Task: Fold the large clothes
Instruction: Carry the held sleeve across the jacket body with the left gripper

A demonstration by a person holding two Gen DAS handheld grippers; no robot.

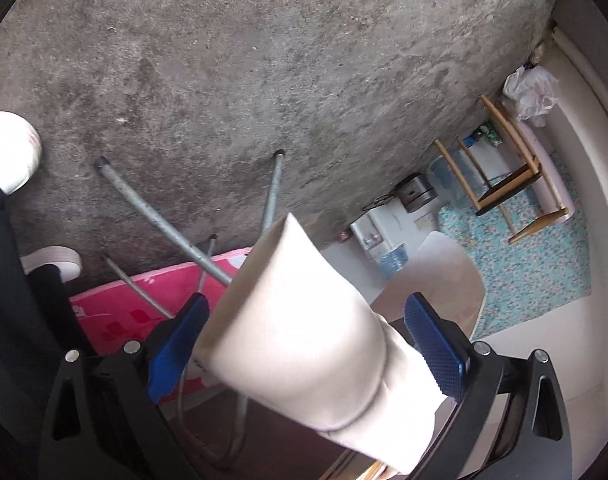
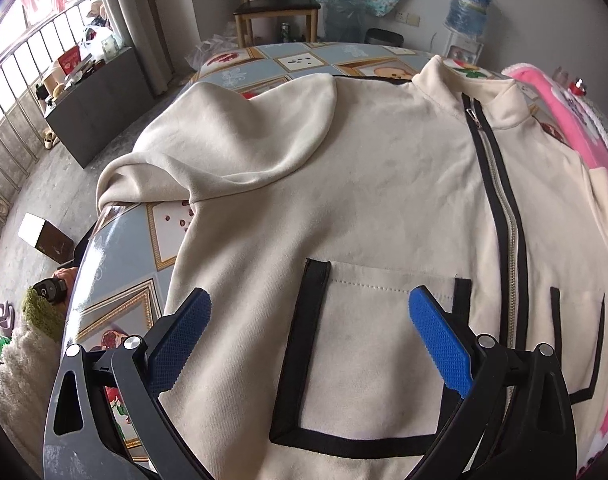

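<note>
A cream zip-up jacket (image 2: 375, 200) with black trim lies front up on the patterned table (image 2: 120, 264), one sleeve (image 2: 224, 152) folded over its chest. My right gripper (image 2: 309, 300) is open just above the jacket's black-edged pocket (image 2: 367, 352), holding nothing. In the left wrist view a cream sleeve end (image 1: 300, 328) hangs off the table between the blue fingers (image 1: 435, 344) of my left gripper (image 1: 305, 304). Its jaws stand wide apart on either side of the sleeve and do not pinch it.
A pink blanket (image 2: 575, 128) lies along the table's right side. Below the table are metal table legs (image 1: 160, 216), a concrete floor (image 1: 264, 60) and the person's white shoes (image 1: 8, 148). A wooden chair (image 2: 276, 4), a water dispenser (image 2: 467, 8) and a grey cabinet (image 2: 92, 112) stand beyond.
</note>
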